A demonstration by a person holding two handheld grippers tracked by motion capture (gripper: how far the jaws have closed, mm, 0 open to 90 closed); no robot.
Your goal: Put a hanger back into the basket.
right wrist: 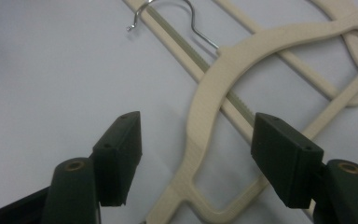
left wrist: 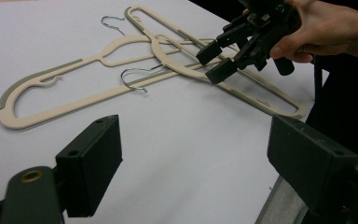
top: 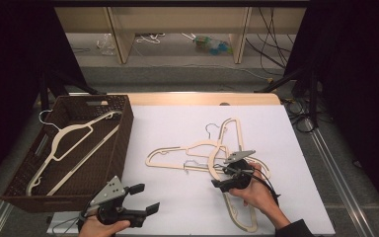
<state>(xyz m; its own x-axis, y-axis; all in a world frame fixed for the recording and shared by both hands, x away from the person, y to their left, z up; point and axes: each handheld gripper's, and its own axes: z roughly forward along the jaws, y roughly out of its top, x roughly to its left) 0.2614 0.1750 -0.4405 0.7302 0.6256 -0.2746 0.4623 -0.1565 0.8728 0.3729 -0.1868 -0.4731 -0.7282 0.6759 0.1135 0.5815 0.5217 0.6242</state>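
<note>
Far left I note the brown basket (top: 121, 143) with one cream hanger (top: 61, 143) lying inside. My left gripper (top: 142, 197) hovers near the table's front edge beside the basket, jaws spread wide, nothing between them. Right of it, my right gripper (top: 218, 177) sits over two crossed hangers (top: 197, 150) on the white table (top: 177, 123), jaws apart astride one hanger's arm (right wrist: 205, 93), not pressing it.

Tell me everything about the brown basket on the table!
The brown basket is a woven-looking rectangular bin with an open top and handle slots near its rim. It stands upright at the table's left edge, beside the white sheet. One cream hanger with a metal hook lies slanted inside it, its hook poking over the far left rim.
</note>
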